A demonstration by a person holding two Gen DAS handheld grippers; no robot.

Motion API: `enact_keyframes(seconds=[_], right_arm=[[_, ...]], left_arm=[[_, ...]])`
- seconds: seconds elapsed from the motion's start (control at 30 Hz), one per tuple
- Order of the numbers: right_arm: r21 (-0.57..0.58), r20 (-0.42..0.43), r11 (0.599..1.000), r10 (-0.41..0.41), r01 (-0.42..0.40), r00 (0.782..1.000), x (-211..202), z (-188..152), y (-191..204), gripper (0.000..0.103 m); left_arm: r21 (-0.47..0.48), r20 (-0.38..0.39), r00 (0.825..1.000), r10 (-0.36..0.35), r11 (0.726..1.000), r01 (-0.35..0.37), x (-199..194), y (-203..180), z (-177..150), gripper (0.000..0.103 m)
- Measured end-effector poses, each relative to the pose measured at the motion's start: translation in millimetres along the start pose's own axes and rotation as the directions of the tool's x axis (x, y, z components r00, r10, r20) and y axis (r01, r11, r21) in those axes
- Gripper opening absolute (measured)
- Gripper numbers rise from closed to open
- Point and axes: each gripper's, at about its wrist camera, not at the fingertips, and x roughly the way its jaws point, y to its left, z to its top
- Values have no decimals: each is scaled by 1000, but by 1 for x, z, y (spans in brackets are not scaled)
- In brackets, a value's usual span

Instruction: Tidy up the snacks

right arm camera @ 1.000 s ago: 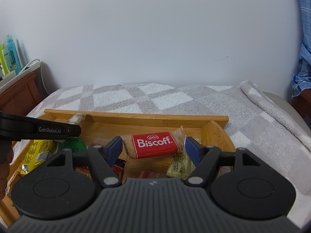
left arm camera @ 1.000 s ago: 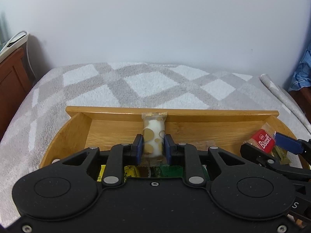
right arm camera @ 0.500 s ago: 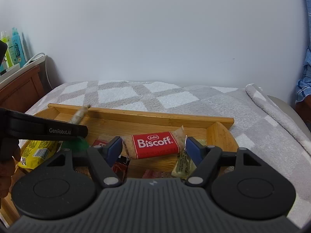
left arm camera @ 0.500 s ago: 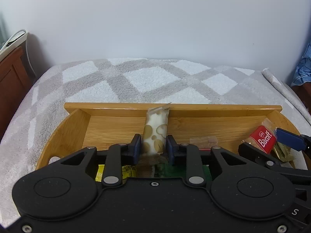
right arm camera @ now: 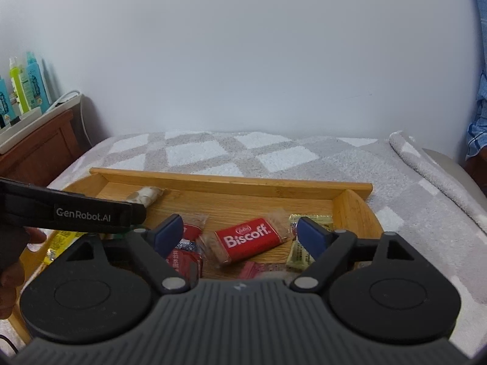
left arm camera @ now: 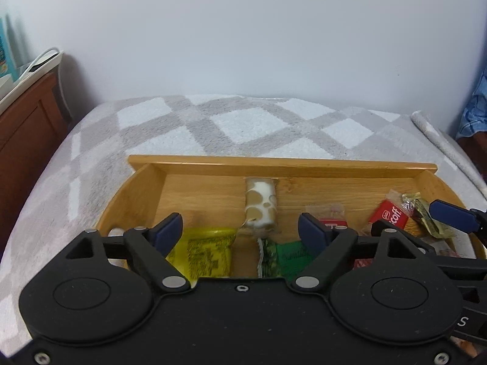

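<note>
Since 0.5 s ago the left gripper (left arm camera: 240,232) has let go & spread wide, leaving the white gold-spotted wrapped candy (left arm camera: 261,205) on the floor of the shallow wooden tray (left arm camera: 274,167) by its back wall, while the right gripper (right arm camera: 240,232) hangs spread w/ nothing pinched above the red Biscoff biscuit packet (right arm camera: 248,238).

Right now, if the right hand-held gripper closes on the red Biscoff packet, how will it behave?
The Biscoff packet looks flat and small, so probably light. Its wrapper is glossy with crimped ends, so it may slip or crinkle between the fingers. The biscuit inside is likely brittle; a hard squeeze from the open right hand-held gripper could crack it. It lies flat in the wooden tray, unlikely to roll.
</note>
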Motion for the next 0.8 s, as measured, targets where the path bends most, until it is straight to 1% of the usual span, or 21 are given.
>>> enact_keyframes(seconds=[0.17, 0.37, 0.5, 0.63, 0.8], right_arm=[[-29, 33, 1000, -3, 4, 999, -17, -2, 8, 95], [-44, 64, 999, -12, 15, 998, -42, -8, 11, 102], [-14, 89, 1000, -10, 11, 996, -63, -9, 8, 103], [-2, 111, 1000, -13, 14, 994, -83, -10, 9, 103], [11, 130, 1000, -14, 13, 991, -107, -24, 12, 103]], left_arm=[[-3, 12, 1000, 4, 1000, -4, -20, 6, -7, 86], [3, 33, 999, -17, 1000, 17, -50, 9, -22, 88], [20, 52, 998, -29, 999, 28, -71, 7, -33, 90], [7, 66, 997, -46, 999, 45, -92, 8, -46, 90], [1, 83, 995, -49, 999, 50, -116, 10, -64, 91]])
